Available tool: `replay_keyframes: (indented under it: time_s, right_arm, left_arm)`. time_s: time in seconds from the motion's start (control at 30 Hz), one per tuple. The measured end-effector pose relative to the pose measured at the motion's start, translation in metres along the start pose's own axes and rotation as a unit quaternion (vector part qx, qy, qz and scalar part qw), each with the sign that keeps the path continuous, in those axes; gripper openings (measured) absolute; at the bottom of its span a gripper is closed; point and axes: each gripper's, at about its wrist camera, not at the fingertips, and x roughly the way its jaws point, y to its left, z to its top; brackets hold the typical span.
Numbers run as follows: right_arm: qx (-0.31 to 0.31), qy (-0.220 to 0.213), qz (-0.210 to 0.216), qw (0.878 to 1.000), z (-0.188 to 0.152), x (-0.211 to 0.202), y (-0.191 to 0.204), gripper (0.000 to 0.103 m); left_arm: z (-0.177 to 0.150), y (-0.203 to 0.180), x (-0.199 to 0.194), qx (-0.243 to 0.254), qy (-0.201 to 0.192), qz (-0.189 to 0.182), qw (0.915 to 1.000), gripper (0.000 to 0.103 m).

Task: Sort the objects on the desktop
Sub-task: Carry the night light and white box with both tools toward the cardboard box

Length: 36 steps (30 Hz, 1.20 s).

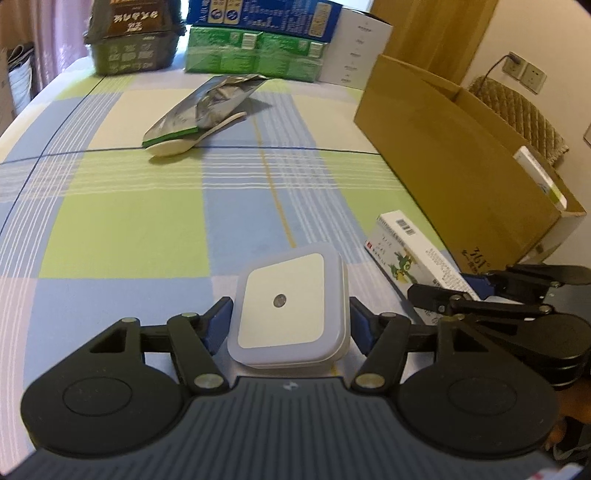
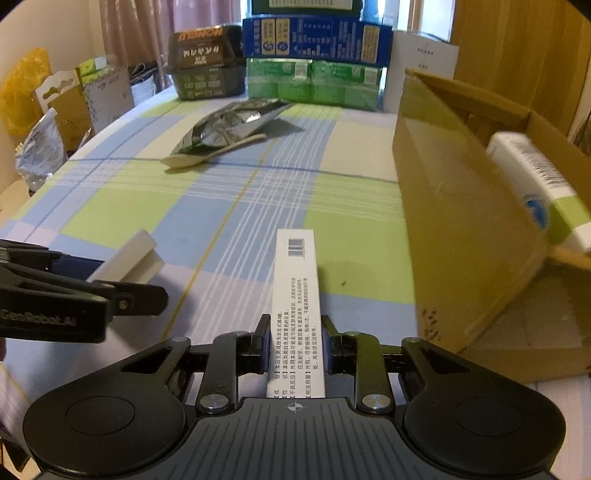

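My left gripper (image 1: 288, 322) is shut on a white square plug-in light (image 1: 286, 304), its blue pads pressing both sides. The right wrist view shows that light (image 2: 129, 254) tilted in the left gripper (image 2: 118, 277), low over the checked tablecloth. My right gripper (image 2: 295, 343) is shut on a long white medicine box (image 2: 295, 280) with a barcode, pointing away from me. From the left wrist view, the right gripper (image 1: 476, 291) grips that box (image 1: 410, 254) beside an open cardboard box (image 1: 443, 155). A white-and-green carton (image 2: 535, 184) lies inside the cardboard box (image 2: 454, 206).
A silver pouch (image 1: 207, 103) lies on a white spoon (image 1: 177, 146) at mid-table. Along the far edge stand a dark noodle bowl (image 1: 133, 44), green cartons (image 1: 251, 55), a blue carton (image 1: 262, 14) and a white box (image 1: 362, 48). Bags (image 2: 40, 147) crowd the table's left side.
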Motion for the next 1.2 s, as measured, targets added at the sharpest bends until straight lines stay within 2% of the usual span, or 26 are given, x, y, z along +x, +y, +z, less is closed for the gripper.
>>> replay_keyframes:
  time_s: [0.27, 0.7, 1.2]
  right_arm:
    - [0.010, -0.022, -0.001, 1.000, 0.000, -0.038, -0.004, 0.023]
    - [0.031, -0.067, 0.002, 0.997, 0.002, -0.102, -0.011, 0.023]
    - [0.060, -0.100, -0.003, 0.993, -0.007, -0.155, -0.036, 0.023]
  left_arm:
    - [0.009, -0.021, -0.013, 0.022, -0.017, -0.002, 0.9996, 0.061]
    - [0.016, -0.058, -0.071, 0.028, -0.048, 0.011, 0.9984, 0.061]
    - [0.004, -0.105, -0.098, 0.044, -0.048, 0.011, 0.9978, 0.061]
